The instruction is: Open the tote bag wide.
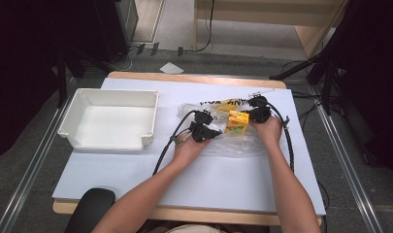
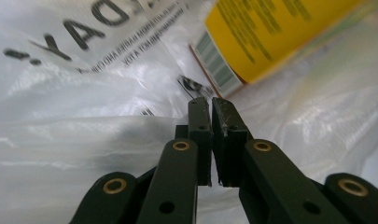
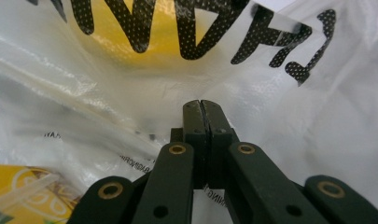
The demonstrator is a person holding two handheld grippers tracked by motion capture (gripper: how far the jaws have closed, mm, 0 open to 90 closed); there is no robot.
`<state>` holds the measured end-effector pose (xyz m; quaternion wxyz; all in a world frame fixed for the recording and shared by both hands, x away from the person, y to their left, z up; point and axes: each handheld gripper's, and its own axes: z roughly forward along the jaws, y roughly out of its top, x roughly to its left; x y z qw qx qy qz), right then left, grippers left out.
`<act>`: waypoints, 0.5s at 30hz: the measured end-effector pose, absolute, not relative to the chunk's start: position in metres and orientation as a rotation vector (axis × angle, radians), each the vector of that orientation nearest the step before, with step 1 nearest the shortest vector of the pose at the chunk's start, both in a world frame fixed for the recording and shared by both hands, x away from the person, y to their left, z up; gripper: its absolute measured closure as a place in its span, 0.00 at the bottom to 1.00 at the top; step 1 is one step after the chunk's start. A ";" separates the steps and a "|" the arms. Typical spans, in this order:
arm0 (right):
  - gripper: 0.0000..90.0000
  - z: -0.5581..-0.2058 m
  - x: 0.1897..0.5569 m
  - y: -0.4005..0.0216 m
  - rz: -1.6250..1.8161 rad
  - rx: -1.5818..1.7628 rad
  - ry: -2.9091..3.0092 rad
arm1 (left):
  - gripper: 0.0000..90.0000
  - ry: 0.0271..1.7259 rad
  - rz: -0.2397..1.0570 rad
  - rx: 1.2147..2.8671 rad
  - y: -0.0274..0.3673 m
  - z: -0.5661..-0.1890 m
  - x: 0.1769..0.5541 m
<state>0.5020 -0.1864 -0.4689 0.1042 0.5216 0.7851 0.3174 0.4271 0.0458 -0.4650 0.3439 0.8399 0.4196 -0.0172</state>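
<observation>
room: dark floor with cables, wooden furniture at the back, metal rails down both sides. I'm watching over the high view plus both gripper views.
table (image 1: 136, 179): pale top, wood edging. Most of the near half is bare.
bin (image 1: 110, 120): white plastic tray, left of centre, nothing in it that I can see. Well apart from the work.
left gripper (image 1: 202, 127): at the left edge of the bag. In its own view the jaws (image 2: 210, 116) are all but together, a thin slit between the pads, film right at the tips. I read it as pinched on the bag, though the film inside the slit is hard to make out.
plastic bag (image 1: 233, 143): translucent white, black print, crumpled flat on the table right of centre, between the two hands. Close up (image 2: 60, 130) it is thin, wrinkly, glossy.
carton (image 1: 237, 122): small yellow box with a barcode (image 2: 270, 32), lying in the bag's mouth between the grippers; whether under the film or on top, I can't tell.
right gripper (image 1: 258, 112): at the bag's right edge, jaws (image 3: 206, 119) fully closed, pads flush, bag film (image 3: 107, 93) pressed all around them. Looks clamped on a fold.
handling: my read is the bag is near weightless, limp and slippery. Grab a bunched fold near the rim, not a single layer. The carton is light but rigid; it may slide out if the mouth tips.
</observation>
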 end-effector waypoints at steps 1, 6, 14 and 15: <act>1.00 -0.468 0.504 -0.187 0.929 1.547 2.317 | 0.97 1.080 -0.046 2.185 0.046 -0.465 0.424; 1.00 -0.466 0.513 -0.186 0.887 1.563 2.311 | 0.97 1.048 -0.061 2.187 0.047 -0.466 0.409; 1.00 -0.467 0.527 -0.186 0.889 1.569 2.294 | 0.97 1.015 -0.071 2.190 0.049 -0.468 0.385; 1.00 -0.467 0.528 -0.185 0.890 1.573 2.288 | 0.97 1.013 -0.070 2.187 0.049 -0.468 0.383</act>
